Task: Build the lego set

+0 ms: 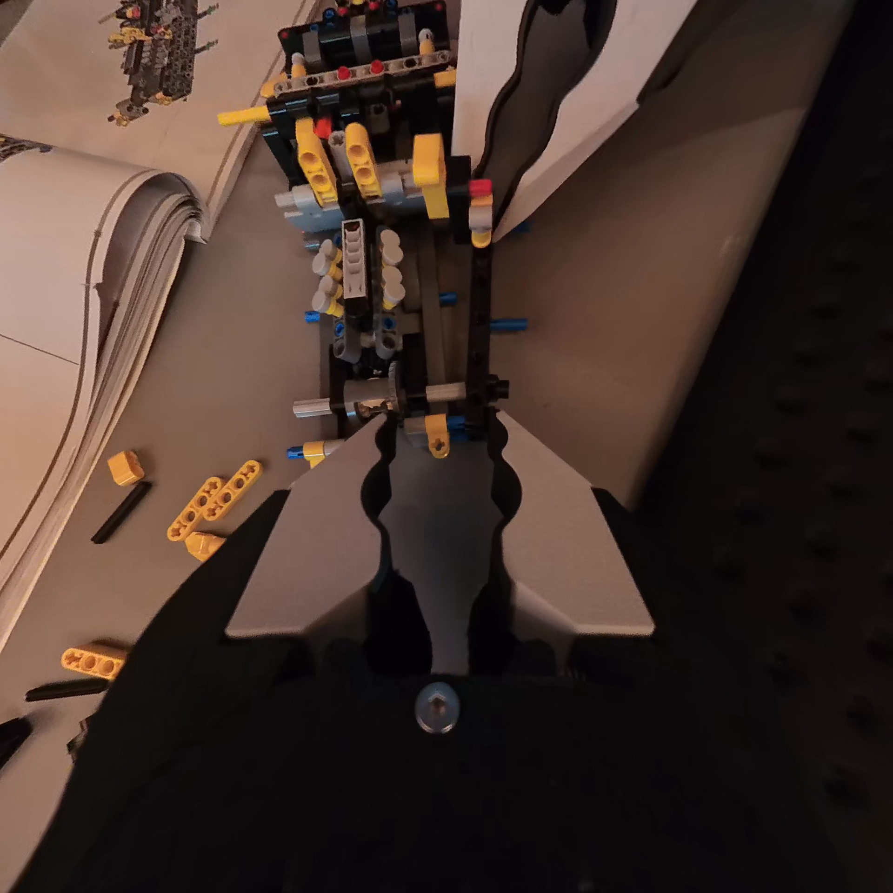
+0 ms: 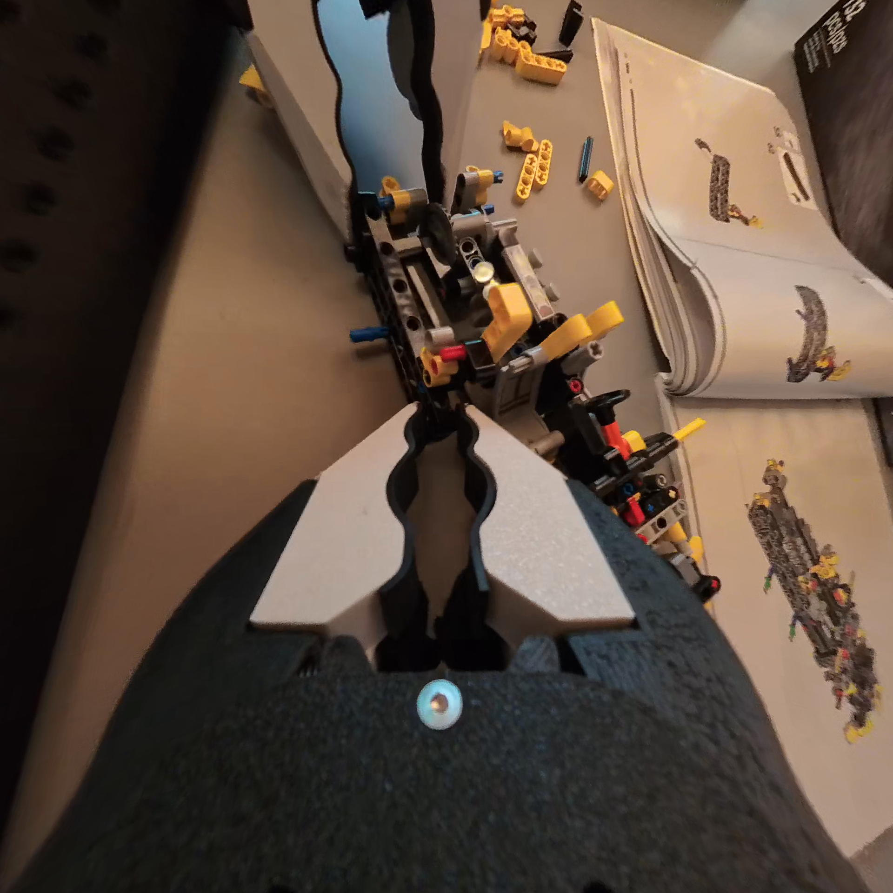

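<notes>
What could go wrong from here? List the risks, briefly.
1. Both grippers, left and right, pinch opposite ends of the long lego chassis; uneven force might flex it and pop joints.
2. The chassis lies near the table edge, so a slip could drop it.
3. Loose yellow beams and the black axle sit close by and could be knocked.

model (image 1: 386, 270) near table (image 1: 628, 290) edge, lengthwise | left gripper (image 1: 435, 425) at one end, right gripper (image 2: 437, 410) opposite | loose pieces (image 1: 212, 502), manual (image 1: 72, 270) inward of model
</notes>
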`<state>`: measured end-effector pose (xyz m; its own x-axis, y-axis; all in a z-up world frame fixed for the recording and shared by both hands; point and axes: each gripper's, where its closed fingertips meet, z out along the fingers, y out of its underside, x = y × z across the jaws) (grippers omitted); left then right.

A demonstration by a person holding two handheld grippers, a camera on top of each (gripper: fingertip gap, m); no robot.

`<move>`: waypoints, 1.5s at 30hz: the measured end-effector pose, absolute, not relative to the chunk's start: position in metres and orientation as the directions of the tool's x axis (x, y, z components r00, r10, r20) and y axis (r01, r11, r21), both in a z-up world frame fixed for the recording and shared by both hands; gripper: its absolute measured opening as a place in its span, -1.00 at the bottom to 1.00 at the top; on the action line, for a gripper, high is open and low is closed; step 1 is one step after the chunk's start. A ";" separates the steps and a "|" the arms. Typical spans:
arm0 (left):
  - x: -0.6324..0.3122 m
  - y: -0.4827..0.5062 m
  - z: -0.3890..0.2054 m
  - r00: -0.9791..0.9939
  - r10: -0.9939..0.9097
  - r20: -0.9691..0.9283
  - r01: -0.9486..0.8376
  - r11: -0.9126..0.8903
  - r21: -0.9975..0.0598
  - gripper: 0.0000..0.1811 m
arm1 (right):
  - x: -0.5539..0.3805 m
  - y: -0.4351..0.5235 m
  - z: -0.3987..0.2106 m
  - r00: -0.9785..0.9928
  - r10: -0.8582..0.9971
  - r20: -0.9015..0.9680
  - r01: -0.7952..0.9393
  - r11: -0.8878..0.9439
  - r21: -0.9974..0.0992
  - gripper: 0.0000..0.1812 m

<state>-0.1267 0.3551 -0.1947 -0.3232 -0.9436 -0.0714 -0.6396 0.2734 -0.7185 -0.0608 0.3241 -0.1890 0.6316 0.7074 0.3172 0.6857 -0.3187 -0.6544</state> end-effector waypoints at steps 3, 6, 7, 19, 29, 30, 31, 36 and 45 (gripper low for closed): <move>-0.127 0.355 -0.195 -0.306 -0.950 -0.064 -0.641 0.255 -0.724 -0.58 | -0.061 0.324 -0.189 0.627 0.694 0.354 0.708 -0.317 -0.631 -0.86; -0.128 0.355 -0.196 -0.285 -0.958 -0.044 -0.645 0.226 -0.730 -0.58 | -0.062 0.321 -0.181 0.628 0.697 0.345 0.697 -0.308 -0.647 -0.83; -0.129 0.355 -0.196 -0.284 -0.958 -0.035 -0.647 0.219 -0.730 -0.58 | -0.062 0.320 -0.176 0.631 0.697 0.341 0.691 -0.305 -0.656 -0.83; -0.126 0.355 -0.195 -0.274 -0.962 -0.012 -0.634 0.190 -0.750 -0.58 | -0.090 0.323 -0.151 0.619 0.733 0.281 0.632 -0.253 -0.732 -0.55; -0.125 0.353 -0.196 -0.278 -0.958 -0.073 -0.607 0.234 -0.760 -0.59 | -0.130 0.353 -0.173 0.337 0.925 0.177 0.833 -0.205 -0.514 -0.56; -0.125 0.354 -0.196 -0.279 -0.958 -0.068 -0.607 0.230 -0.761 -0.59 | -0.131 0.355 -0.176 0.319 0.934 0.163 0.839 -0.198 -0.507 -0.62; -0.125 0.354 -0.196 -0.278 -0.959 -0.062 -0.607 0.226 -0.762 -0.59 | -0.132 0.354 -0.179 0.299 0.943 0.146 0.845 -0.191 -0.499 -0.66; -0.125 0.353 -0.196 -0.279 -0.958 -0.065 -0.604 0.227 -0.764 -0.59 | -0.134 0.356 -0.187 0.240 0.955 0.173 0.879 -0.138 -0.456 -0.72; -0.125 0.357 -0.187 -0.257 -0.953 -0.163 -0.538 0.281 -0.795 -0.53 | -0.134 0.358 -0.183 0.279 0.953 0.119 0.868 -0.197 -0.457 -0.68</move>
<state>-0.1247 0.3575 -0.1866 -0.2568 -0.9526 -0.1631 -0.5378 0.2811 -0.7949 -0.1339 0.3576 -0.1833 0.2790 0.9529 0.1191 0.8675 -0.1969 -0.4568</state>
